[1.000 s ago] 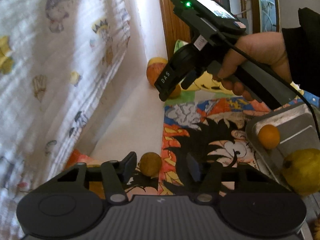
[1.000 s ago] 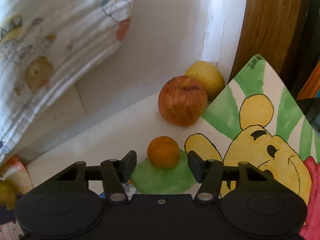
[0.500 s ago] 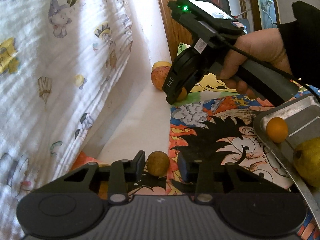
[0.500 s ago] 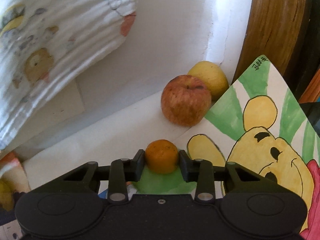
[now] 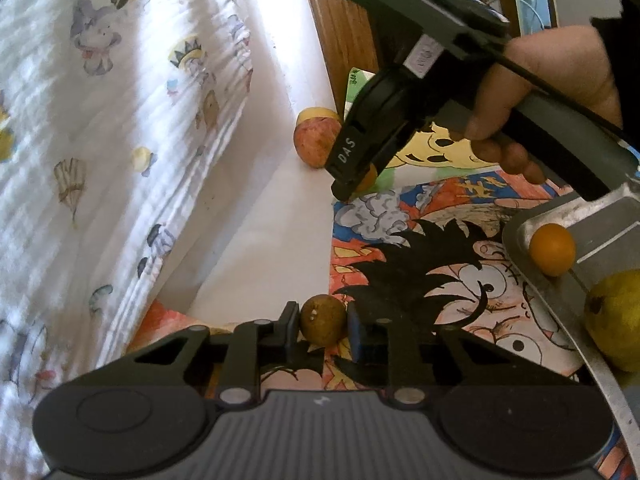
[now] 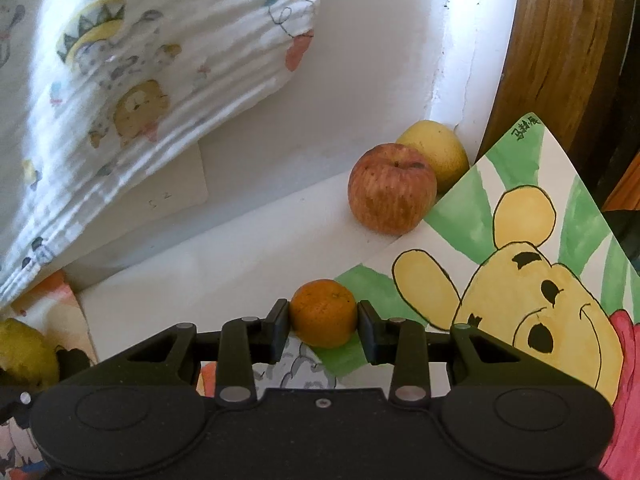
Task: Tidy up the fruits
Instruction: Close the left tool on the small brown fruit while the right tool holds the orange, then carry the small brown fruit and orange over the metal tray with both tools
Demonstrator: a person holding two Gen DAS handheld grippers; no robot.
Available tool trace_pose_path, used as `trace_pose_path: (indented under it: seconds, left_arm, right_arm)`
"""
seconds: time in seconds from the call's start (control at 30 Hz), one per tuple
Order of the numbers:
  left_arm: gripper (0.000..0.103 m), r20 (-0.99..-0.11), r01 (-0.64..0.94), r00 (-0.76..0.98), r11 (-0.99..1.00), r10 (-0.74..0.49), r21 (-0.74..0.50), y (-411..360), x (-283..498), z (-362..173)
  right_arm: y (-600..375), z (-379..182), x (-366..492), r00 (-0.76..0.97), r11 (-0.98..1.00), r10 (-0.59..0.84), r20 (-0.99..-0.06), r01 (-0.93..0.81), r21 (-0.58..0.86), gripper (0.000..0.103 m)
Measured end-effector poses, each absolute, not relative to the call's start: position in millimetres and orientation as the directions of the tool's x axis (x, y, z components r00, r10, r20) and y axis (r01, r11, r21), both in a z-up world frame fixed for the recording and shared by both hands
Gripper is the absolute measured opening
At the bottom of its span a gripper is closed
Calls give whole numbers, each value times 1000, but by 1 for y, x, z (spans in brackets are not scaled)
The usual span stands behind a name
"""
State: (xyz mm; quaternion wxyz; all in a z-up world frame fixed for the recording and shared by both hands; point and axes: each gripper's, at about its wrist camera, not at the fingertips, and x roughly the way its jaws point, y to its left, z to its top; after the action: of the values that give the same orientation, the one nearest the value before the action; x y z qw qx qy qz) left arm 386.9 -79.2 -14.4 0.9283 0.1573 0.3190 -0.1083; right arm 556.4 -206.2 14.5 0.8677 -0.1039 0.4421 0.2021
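Note:
My left gripper [image 5: 323, 322] is shut on a small brown round fruit [image 5: 322, 320], just above the cartoon mat [image 5: 416, 264]. In the right wrist view my right gripper [image 6: 323, 320] is shut on a small orange [image 6: 323, 313] over the green part of a bear drawing [image 6: 520, 280]. The left wrist view shows that right gripper [image 5: 354, 190] held by a hand [image 5: 552, 92], its tips down at the orange. Behind it sit a red apple [image 6: 391, 188] and a yellow fruit [image 6: 434, 148] against the wall. A metal tray [image 5: 560, 216] on the right holds an orange [image 5: 552, 247] and a yellow fruit [image 5: 618, 320].
A printed white blanket [image 5: 100, 120] hangs along the left. A wooden frame [image 6: 560, 60] stands behind the apple. Another yellow-green fruit [image 6: 24, 354] lies at the lower left of the right wrist view. White tabletop [image 5: 272, 232] runs between blanket and mat.
Both grippers went from open to shut: the left closed on the brown fruit, the right closed on the small orange. Both fruits now sit between the fingers.

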Motion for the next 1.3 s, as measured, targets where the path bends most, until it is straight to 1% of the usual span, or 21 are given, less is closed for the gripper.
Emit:
trace_pose_path:
  seconds: [0.17, 0.33, 0.6, 0.93, 1.3]
  left_arm:
    - [27, -622, 271, 771, 954, -136, 127, -68, 385, -9]
    - [27, -580, 230, 799, 972, -156, 54, -59, 377, 4]
    - [27, -519, 158, 843, 987, -142, -14, -50, 352, 39]
    - [27, -465, 113, 876, 991, -131, -67, -54, 308, 92]
    - [27, -387, 119, 912, 991, -135, -66, -70, 256, 140]
  right_arm:
    - [-206, 21, 549, 523, 895, 276, -807, -446, 17, 38]
    - [-207, 36, 533, 526, 891, 299, -796, -453, 35, 38]
    - [-214, 72, 498, 562, 886, 344, -752, -460, 62, 38]
    - [-239, 129, 426, 615, 880, 406, -676, -462, 108, 38]
    - [-264, 181, 344, 677, 873, 433, -595, -479, 89, 38]
